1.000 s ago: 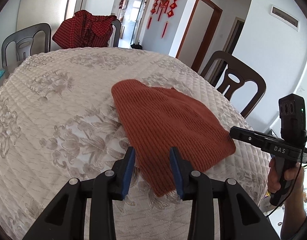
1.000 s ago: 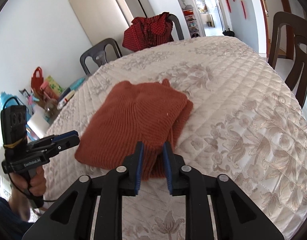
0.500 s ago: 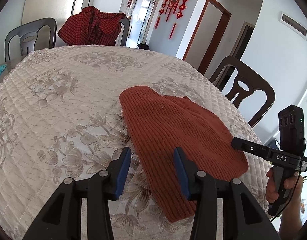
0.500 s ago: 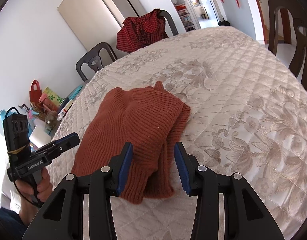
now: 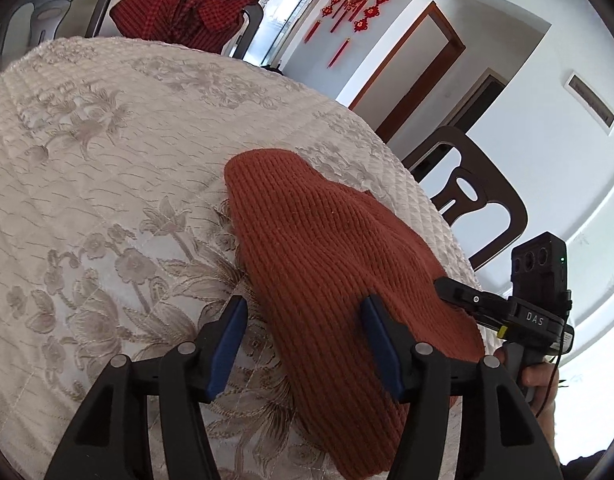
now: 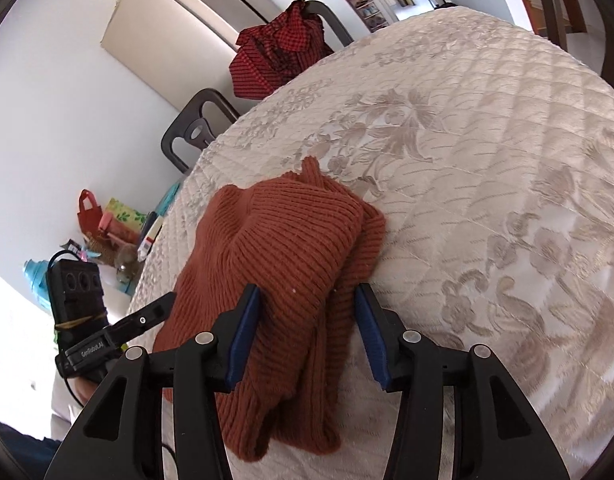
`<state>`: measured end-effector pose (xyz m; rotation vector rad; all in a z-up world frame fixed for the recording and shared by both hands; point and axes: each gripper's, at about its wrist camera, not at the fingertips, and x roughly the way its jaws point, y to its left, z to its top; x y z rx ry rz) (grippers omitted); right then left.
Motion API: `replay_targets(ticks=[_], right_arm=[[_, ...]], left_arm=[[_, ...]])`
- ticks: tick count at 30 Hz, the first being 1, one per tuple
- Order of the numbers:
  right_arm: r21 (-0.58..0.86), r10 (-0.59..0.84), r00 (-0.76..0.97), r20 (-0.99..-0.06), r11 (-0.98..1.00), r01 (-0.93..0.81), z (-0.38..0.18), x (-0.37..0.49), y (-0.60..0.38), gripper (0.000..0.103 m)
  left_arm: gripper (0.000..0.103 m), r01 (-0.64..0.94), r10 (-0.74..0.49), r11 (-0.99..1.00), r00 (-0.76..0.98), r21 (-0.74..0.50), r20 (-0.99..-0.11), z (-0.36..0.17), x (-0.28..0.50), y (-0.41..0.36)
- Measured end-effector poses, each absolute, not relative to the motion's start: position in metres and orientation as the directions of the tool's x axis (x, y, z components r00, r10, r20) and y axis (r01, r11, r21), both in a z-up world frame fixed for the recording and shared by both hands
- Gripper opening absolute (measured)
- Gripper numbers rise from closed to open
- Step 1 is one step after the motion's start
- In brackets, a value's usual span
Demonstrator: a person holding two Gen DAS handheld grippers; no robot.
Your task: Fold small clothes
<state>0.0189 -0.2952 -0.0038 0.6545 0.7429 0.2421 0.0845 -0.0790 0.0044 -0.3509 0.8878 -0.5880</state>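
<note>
A rust-orange ribbed knit garment (image 5: 327, 256) lies folded in layers on the quilted cream tablecloth (image 5: 107, 184); it also shows in the right wrist view (image 6: 291, 248). My left gripper (image 5: 303, 340) is open, its blue-padded jaws wide apart above the garment's near end, holding nothing. My right gripper (image 6: 307, 328) is open too, jaws spread over the garment's near corner, empty. Each gripper shows in the other's view, at the garment's edge: the right one (image 5: 463, 300) and the left one (image 6: 147, 316).
A red checked garment (image 5: 187, 4) hangs on a chair at the table's far side. Dark chairs (image 5: 471, 200) stand around the table. Bags and bottles (image 6: 107, 232) sit on the floor by the wall. The table edge is close behind the garment.
Both grippers opened wider; the right one let go of the garment's edge. Both moved closer over the garment, which now lies still on the table.
</note>
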Motion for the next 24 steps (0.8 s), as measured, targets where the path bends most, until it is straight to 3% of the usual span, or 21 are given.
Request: replay_targets(ticks=[4, 6, 13, 24], right_arm=[[0.643, 0.443, 0.712, -0.545, 0.766, 0.015, -0.005, 0.022, -0.295, 0.041], [0.656, 0.462, 0.703, -0.541, 0.755, 0.008, -0.006, 0.022, -0.294, 0.034], [0.661, 0.470, 0.700, -0.538, 0.750, 0.004, -0.001, 0.020, -0.290, 0.024], [0.673, 0.538, 0.706, -0.461, 0.730, -0.118, 0.033, 0.036, -0.250, 0.023]], left_arm=[[0.061, 0.339, -0.624, 0.780, 0.482, -0.525, -0.615, 0.004, 0.086, -0.083], [0.055, 0.349, -0.635, 0.771, 0.471, -0.532, -0.612, 0.004, 0.084, -0.085], [0.032, 0.382, -0.612, 0.791, 0.506, -0.478, -0.608, 0.021, 0.082, -0.088], [0.030, 0.376, -0.556, 0.830, 0.616, -0.413, -0.558, 0.061, 0.080, -0.036]])
